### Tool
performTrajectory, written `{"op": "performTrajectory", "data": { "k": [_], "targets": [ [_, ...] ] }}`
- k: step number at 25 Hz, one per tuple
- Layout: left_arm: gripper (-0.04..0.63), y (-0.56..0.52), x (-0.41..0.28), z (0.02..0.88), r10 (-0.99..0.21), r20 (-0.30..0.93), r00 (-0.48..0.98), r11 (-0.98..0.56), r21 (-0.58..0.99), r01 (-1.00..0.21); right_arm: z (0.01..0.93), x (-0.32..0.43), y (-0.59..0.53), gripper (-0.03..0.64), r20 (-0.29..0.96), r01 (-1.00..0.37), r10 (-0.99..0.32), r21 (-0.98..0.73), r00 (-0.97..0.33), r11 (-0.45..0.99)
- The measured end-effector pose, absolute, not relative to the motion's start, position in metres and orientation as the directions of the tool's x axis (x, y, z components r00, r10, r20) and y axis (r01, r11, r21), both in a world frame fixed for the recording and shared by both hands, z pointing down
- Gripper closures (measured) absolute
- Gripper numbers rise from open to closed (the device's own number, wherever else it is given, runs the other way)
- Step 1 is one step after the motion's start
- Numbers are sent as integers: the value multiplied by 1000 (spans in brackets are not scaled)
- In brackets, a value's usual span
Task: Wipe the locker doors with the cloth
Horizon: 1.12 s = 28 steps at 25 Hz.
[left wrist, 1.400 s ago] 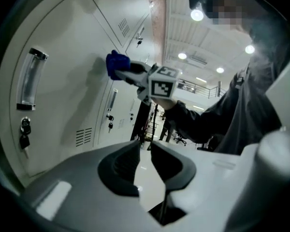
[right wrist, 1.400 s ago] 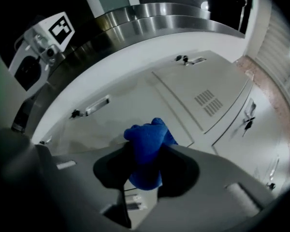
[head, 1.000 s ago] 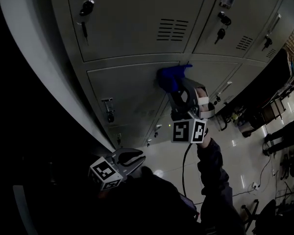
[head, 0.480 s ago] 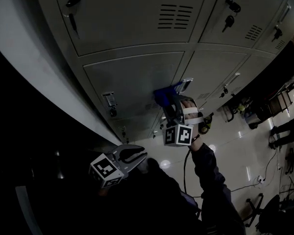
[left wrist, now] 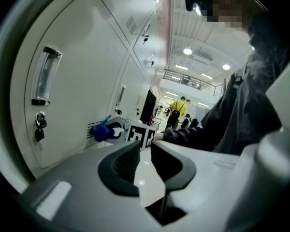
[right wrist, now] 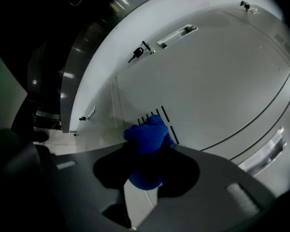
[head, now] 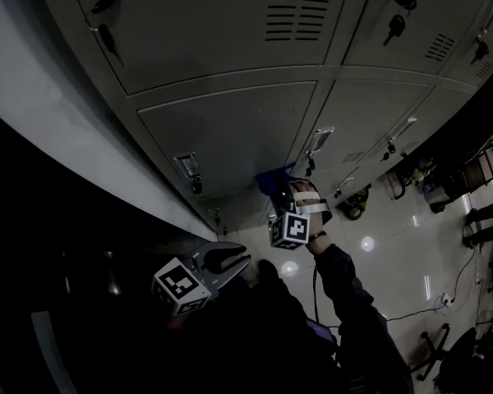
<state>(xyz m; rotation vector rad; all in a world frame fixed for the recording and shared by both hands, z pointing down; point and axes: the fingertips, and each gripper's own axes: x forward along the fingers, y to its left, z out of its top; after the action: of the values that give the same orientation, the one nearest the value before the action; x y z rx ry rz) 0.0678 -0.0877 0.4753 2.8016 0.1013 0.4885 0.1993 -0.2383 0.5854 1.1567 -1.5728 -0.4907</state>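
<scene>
A blue cloth [head: 272, 179] is bunched in my right gripper [head: 284, 190], which is shut on it. The cloth [right wrist: 147, 140] presses against a grey locker door [right wrist: 222, 76] just beside its vent slots [right wrist: 159, 114]. In the head view this spot is low on the locker bank [head: 230, 130], near the floor. My left gripper [head: 241, 263] hangs below and left of it, off the lockers, jaws together with nothing between them. From the left gripper view [left wrist: 145, 151] I see the cloth [left wrist: 100, 132] and the right gripper [left wrist: 117, 129] against the door.
Door handles [head: 186, 164] and keys in locks [head: 196, 186] stick out from the doors. A glossy floor [head: 394, 245] lies to the right, with chairs and desks [head: 444, 191] and a cable [head: 444, 290]. A person in yellow [left wrist: 176, 111] stands far off.
My right gripper has slid the cloth down the locker face, from a door's upper edge to low near the floor. The left gripper has hardly moved.
</scene>
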Motion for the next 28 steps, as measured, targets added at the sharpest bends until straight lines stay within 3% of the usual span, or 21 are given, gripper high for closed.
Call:
{"op": "performTrajectory", "data": {
  "k": [11, 18, 28],
  "targets": [
    [551, -85, 68, 484, 121, 346, 930, -953, 304, 10, 629, 198, -236, 491, 591, -544, -806, 670, -21, 505],
    [551, -84, 64, 484, 124, 337, 933, -953, 301, 18, 542, 161, -200, 489, 508, -708, -843, 529, -177, 468],
    [551, -77, 60, 478, 137, 296, 945, -956, 290, 48, 458, 115, -129, 495, 424, -735, -870, 501, -252, 457]
  ]
}}
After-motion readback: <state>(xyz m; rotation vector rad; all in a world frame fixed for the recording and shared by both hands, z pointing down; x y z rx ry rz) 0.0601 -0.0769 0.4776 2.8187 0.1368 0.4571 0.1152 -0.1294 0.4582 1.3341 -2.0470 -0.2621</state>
